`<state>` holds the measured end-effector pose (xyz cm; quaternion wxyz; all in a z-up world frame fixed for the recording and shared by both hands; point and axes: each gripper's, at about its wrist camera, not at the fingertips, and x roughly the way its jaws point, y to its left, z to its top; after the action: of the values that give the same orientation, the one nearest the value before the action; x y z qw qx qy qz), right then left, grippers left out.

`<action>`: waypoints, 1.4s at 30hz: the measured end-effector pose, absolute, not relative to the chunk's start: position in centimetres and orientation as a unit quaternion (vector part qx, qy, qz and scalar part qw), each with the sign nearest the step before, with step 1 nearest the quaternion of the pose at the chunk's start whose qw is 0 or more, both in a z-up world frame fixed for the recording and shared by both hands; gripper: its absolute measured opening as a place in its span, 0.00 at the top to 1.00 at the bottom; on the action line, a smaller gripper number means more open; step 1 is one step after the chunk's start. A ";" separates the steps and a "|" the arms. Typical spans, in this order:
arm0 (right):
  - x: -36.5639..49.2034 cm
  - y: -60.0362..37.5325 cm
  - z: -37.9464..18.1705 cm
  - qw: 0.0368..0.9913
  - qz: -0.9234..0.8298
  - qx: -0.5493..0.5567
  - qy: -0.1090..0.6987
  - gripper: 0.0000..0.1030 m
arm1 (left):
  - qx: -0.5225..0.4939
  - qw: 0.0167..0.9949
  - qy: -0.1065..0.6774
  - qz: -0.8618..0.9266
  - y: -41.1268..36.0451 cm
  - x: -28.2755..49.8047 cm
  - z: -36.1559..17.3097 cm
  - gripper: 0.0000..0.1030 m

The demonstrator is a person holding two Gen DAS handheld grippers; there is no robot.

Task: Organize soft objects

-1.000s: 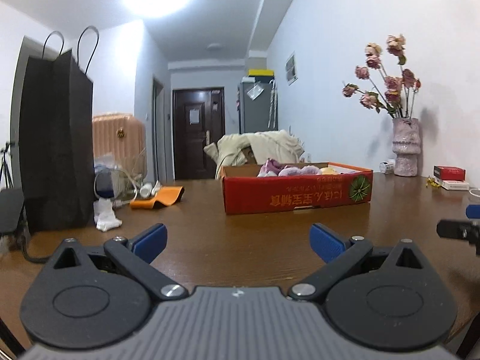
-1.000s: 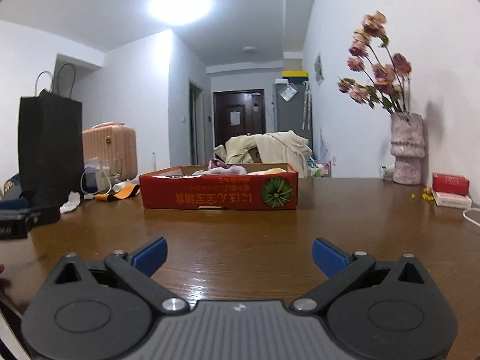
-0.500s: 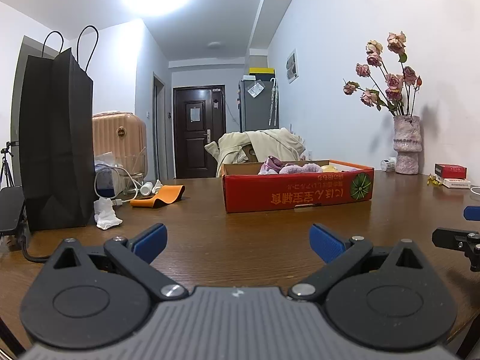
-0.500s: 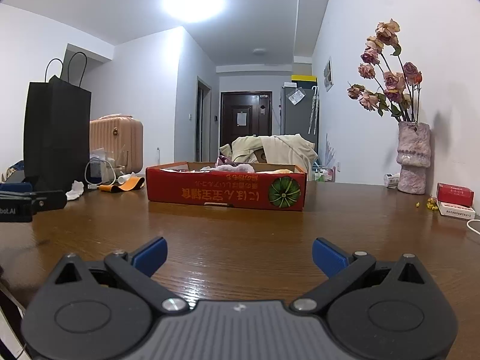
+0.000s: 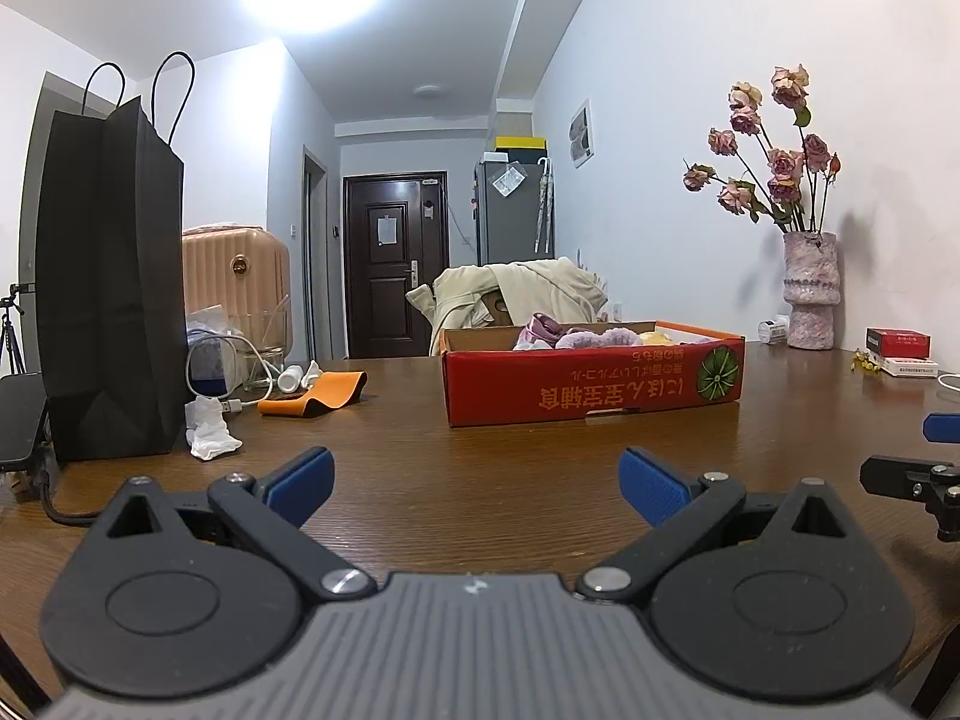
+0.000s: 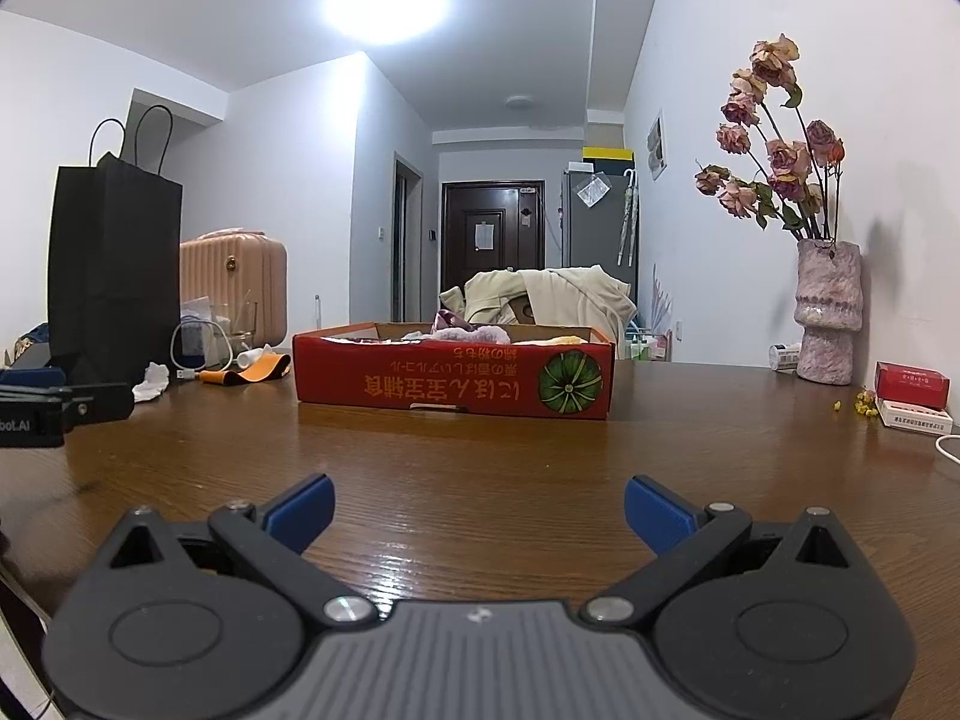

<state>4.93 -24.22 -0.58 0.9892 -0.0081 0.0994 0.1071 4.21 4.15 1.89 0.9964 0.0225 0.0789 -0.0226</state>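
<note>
The left gripper (image 5: 474,483) is seen at the bottom of the left wrist view, low over the brown wooden table (image 5: 492,450), with its jaws spread wide and nothing held between the 2 blue pads. The right gripper (image 6: 477,507) is placed the same way at the bottom of the right wrist view, its jaws likewise wide apart and empty. Part of the right gripper is caught at the right edge of the left wrist view, and part of the left gripper at the left edge of the right wrist view.

The soft objects (image 5: 576,336), in purple, white and yellow, are found inside a shallow red cardboard box (image 5: 594,387) printed with a green pumpkin, which is set on the table at centre frame, well apart from both grippers. In the right wrist view the box (image 6: 453,381) is shown just left of centre, with the soft objects (image 6: 474,333) barely rising above its rim.

At the left of the frame a tall black paper bag (image 5: 111,276) is stood on the table, with a crumpled white tissue (image 5: 210,429) and an orange strap (image 5: 315,396) near it. At the right, a pink vase of dried roses (image 5: 810,294) is placed against the wall, beside a small red box (image 5: 898,343).
</note>
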 end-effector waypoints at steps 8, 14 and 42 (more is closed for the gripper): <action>4.9 -24.0 -0.8 0.989 0.107 -0.009 0.098 0.00 | 0.026 0.996 0.077 -0.022 4.0 4.1 1.9 0.00; 4.9 -24.0 -0.8 0.990 0.106 -0.008 0.098 0.00 | 0.025 0.996 0.078 -0.023 3.9 4.1 2.0 0.00; 4.8 -24.1 -0.8 0.990 0.106 -0.009 0.098 0.00 | 0.028 0.996 0.079 -0.029 4.1 4.3 2.0 0.00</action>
<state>4.83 -24.08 -0.76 0.9896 -0.0085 0.0977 0.1055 4.28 4.09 1.96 0.9961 0.0278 0.0787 -0.0290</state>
